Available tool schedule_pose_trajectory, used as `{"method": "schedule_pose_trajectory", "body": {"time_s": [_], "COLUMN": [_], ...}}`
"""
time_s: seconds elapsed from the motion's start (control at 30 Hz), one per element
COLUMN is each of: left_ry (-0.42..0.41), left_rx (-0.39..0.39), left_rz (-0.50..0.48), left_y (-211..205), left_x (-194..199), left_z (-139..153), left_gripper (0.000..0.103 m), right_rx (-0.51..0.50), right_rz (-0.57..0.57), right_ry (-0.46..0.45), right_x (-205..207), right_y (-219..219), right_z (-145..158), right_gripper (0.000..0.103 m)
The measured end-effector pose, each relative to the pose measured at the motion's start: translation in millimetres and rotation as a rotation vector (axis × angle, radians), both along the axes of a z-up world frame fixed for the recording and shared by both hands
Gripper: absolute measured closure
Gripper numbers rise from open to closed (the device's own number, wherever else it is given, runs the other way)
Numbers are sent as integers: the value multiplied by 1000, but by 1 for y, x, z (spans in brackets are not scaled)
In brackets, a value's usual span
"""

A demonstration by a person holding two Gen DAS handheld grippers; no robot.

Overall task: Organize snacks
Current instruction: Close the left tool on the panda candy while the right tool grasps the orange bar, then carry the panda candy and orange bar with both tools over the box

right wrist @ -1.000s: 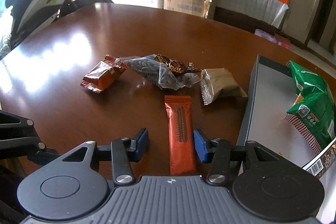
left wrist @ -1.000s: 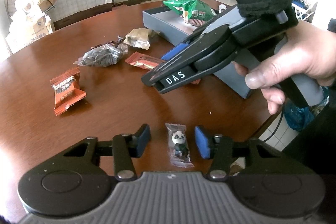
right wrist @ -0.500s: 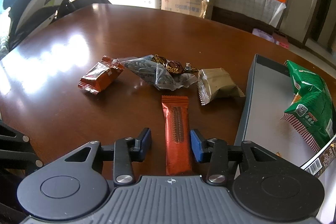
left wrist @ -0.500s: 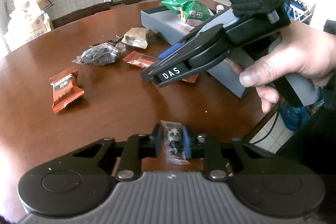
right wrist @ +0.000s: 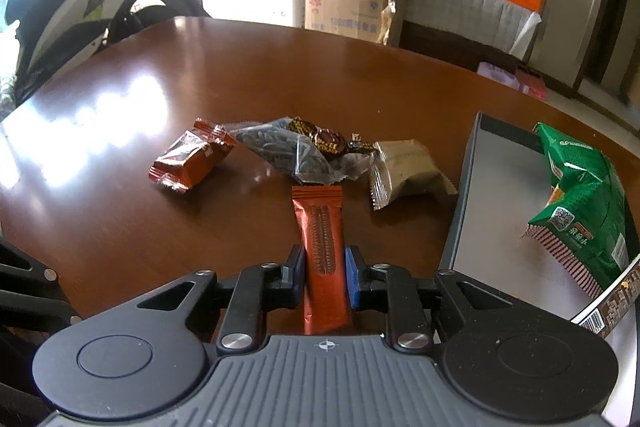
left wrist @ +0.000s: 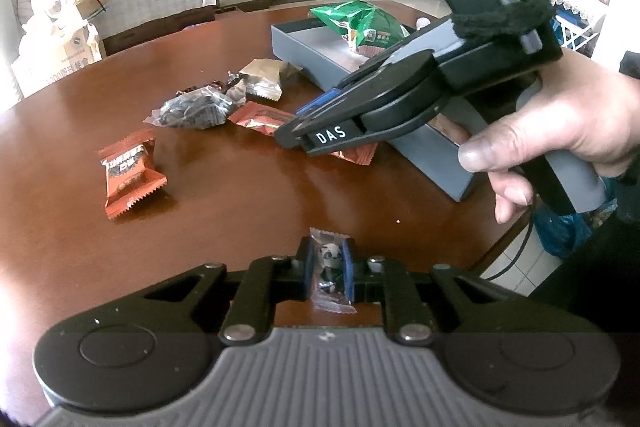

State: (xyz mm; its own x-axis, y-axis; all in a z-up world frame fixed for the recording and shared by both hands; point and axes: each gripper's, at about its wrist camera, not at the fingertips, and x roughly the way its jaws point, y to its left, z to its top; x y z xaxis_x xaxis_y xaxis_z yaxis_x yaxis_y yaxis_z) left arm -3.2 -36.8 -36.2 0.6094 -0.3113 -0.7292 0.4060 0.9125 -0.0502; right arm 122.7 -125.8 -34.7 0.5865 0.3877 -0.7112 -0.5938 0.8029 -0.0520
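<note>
Snacks (right wrist: 312, 155) scattered on glossy brown table (right wrist: 200, 75); left jaws clamp panda candy (left wrist: 329, 259), right jaws clamp orange bar (right wrist: 322, 243).

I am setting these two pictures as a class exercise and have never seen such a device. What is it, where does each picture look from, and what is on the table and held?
No robot: a person holds a pistol-like two-finger tool in each hand, each with its own camera looking along its fingers. The left gripper is shut on a small panda candy. The right gripper grips a long orange bar. Loose on the brown table lie an orange packet, a clear bag of seeds and a beige packet. The grey tray holds a green bag.
</note>
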Motion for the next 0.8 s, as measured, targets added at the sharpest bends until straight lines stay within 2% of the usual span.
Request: {"method": "schedule_pose_trajectory", "body": {"time_s": [0.3,0.8], "left_ry": [-31,-50], "left_rx": [-21,-37], "left_rz": [45,66], "left_y": [9,8], "left_x": [2,6], "left_z": [7,14], "left_gripper": [92,92], "right_rx": [49,116], "right_rz": [-4,-8], "right_ry": [-11,-33], "right_x": [-3,-14], "right_y": [-3,-16], "right_z": [10,31], "right_gripper": [81,81]}}
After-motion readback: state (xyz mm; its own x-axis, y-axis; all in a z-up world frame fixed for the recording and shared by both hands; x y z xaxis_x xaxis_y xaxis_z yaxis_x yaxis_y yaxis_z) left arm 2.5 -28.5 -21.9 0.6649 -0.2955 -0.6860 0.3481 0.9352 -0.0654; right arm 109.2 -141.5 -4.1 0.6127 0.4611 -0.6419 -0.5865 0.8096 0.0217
